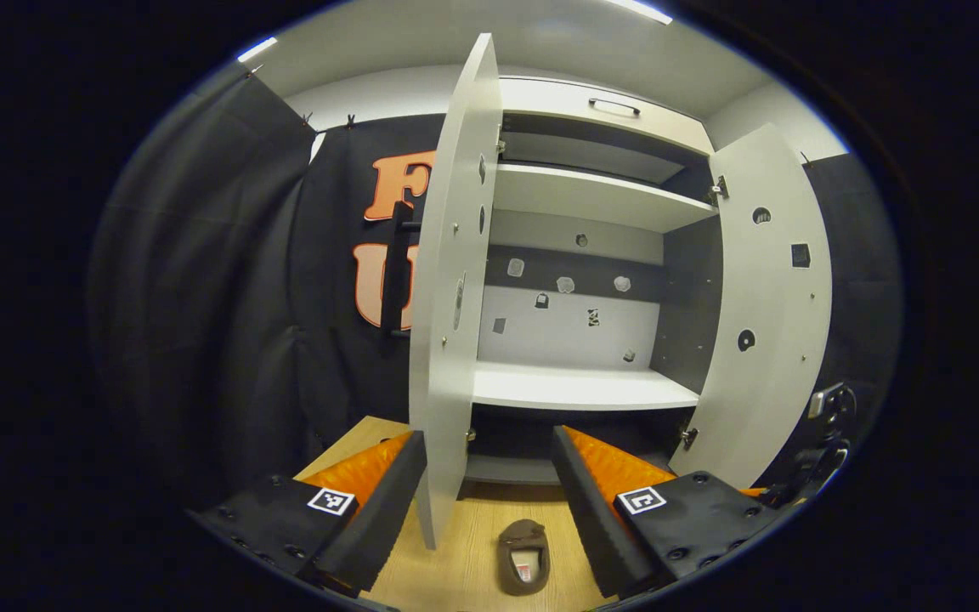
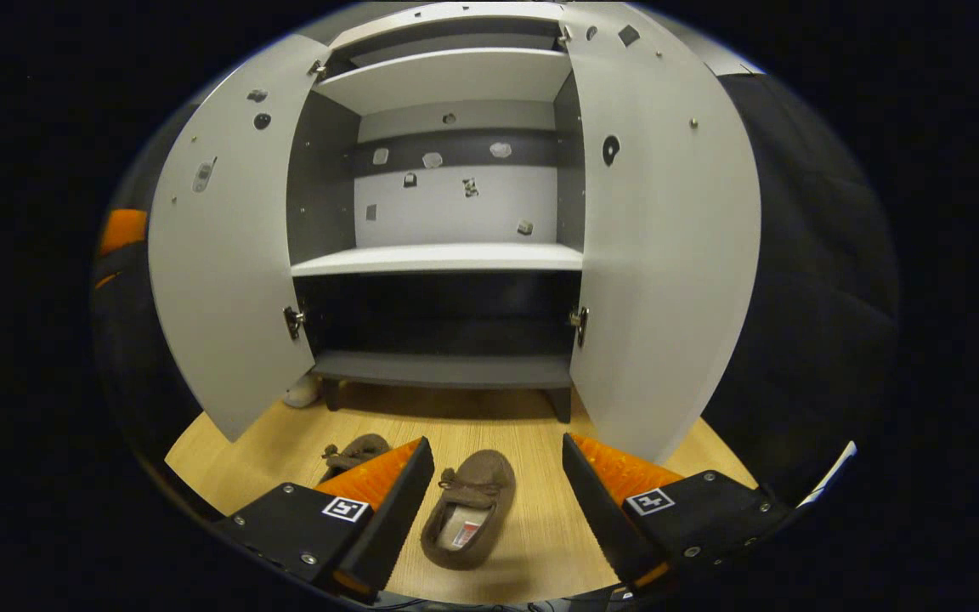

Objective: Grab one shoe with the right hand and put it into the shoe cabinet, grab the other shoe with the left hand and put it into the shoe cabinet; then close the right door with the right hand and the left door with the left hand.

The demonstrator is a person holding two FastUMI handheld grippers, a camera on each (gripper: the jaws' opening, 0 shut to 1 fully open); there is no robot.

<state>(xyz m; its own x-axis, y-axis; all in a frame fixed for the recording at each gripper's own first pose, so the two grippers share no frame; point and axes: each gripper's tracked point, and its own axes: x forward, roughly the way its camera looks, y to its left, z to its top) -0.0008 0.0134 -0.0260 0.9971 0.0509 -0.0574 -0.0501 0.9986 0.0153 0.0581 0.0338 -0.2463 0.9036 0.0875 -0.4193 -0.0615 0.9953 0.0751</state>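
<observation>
Two brown slippers lie on the wooden floor in front of the open shoe cabinet (image 2: 443, 370). In the right gripper view one slipper (image 2: 468, 510) lies between the fingers of my right gripper (image 2: 498, 442), which is open and above it, touching nothing. The other slipper (image 2: 353, 450) lies to its left, partly hidden behind the left finger. In the left gripper view a slipper (image 1: 523, 557) lies low between the fingers of my left gripper (image 1: 488, 438), open and empty. Both the left door (image 2: 226, 255) and the right door (image 2: 668, 255) stand wide open.
In the left gripper view the left door (image 1: 447, 297) is edge-on, close in front of the gripper, with the right door (image 1: 770, 314) beyond. White shelves (image 2: 438, 259) inside the cabinet are bare. Black cloth walls close in on both sides.
</observation>
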